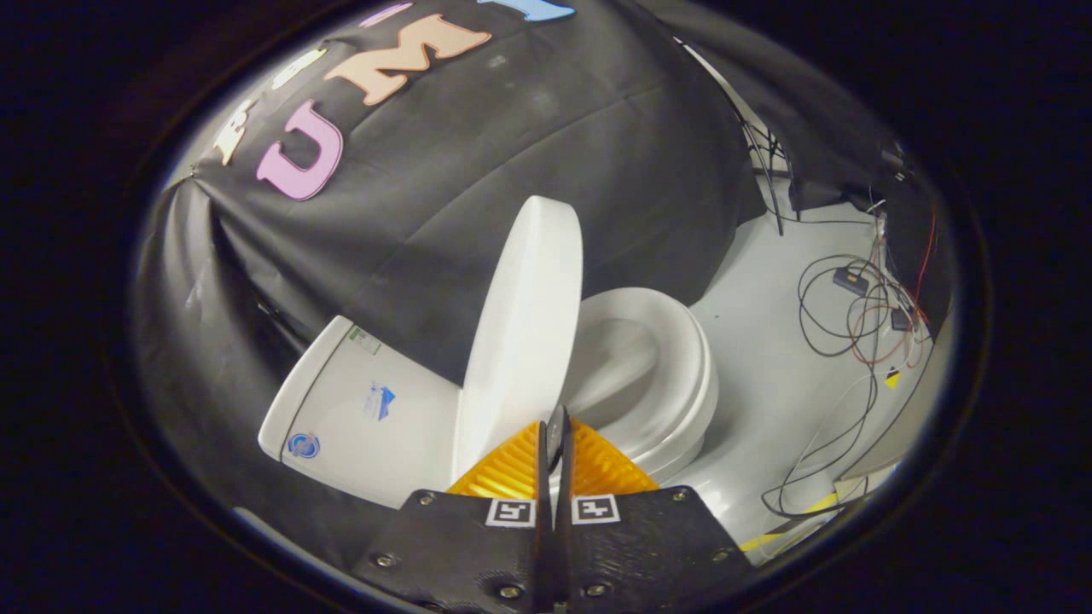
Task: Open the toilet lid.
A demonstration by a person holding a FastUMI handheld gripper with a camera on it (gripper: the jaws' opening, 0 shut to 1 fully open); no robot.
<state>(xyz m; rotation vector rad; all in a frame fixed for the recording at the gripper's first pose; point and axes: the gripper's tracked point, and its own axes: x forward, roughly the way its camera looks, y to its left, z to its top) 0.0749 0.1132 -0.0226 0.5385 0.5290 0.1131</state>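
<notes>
Black booth cloth behind; toilet lid [525,324] raised just ahead of the closed, empty gripper [554,426]; unsupported, it may fall back onto the seat [674,375].

One toilet [665,375], one raised lid [520,333], one tank [358,409], one claw [554,435] with fingers pressed together, several floor cables [853,324].
</notes>
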